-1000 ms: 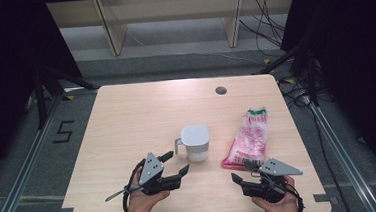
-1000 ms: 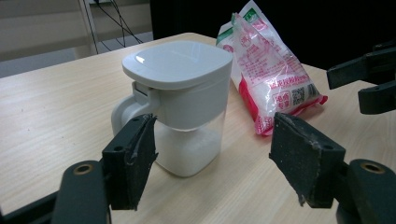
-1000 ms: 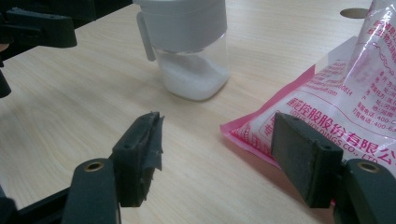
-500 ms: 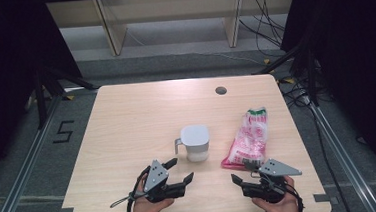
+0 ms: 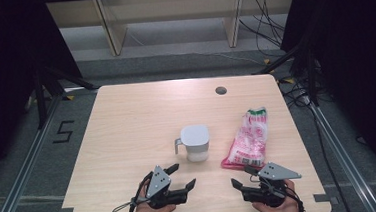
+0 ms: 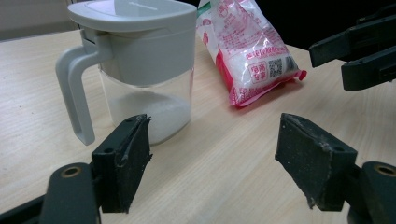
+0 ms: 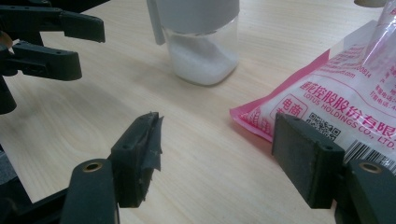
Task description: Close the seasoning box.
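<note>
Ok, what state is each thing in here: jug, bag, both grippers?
Lidded jug: upright, lid shut, white powder in the bottom, untouched.
Pink bag: lying flat on the table, looks unopened, not gripped.
Left gripper: open, nothing between the jaws, which have just been opening.
Right gripper: open, holding nothing, at the bag's near end.

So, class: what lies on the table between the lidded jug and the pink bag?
Nothing: in the high view a bare strip of table separates the lidded jug from the pink bag.
</note>
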Tool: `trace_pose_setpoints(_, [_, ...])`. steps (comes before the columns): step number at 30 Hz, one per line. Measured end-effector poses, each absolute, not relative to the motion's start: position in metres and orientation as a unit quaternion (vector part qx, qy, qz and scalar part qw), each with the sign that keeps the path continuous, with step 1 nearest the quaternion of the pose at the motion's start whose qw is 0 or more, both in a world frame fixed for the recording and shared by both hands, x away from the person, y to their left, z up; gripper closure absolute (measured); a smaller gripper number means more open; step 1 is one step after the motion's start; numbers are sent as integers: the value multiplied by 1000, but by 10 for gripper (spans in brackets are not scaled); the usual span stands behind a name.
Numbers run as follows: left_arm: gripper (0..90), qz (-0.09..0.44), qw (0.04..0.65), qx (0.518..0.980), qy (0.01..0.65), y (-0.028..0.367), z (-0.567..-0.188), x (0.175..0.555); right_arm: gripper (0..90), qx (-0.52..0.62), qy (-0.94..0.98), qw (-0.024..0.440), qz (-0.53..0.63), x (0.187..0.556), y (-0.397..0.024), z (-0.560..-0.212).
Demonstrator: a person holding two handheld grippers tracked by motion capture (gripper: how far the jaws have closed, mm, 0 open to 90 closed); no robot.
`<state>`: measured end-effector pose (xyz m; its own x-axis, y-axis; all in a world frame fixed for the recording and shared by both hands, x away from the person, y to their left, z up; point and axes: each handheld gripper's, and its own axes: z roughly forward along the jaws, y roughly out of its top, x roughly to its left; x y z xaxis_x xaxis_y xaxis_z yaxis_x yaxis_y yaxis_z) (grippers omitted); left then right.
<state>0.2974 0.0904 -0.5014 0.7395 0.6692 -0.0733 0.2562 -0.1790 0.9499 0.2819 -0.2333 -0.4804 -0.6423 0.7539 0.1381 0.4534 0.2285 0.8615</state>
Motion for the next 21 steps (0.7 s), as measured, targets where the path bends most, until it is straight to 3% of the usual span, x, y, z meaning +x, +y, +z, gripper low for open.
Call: trace_pose_setpoints(21, [252, 187, 549, 756, 304, 87, -509, 282, 281, 385, 787, 144, 460, 266, -236, -484])
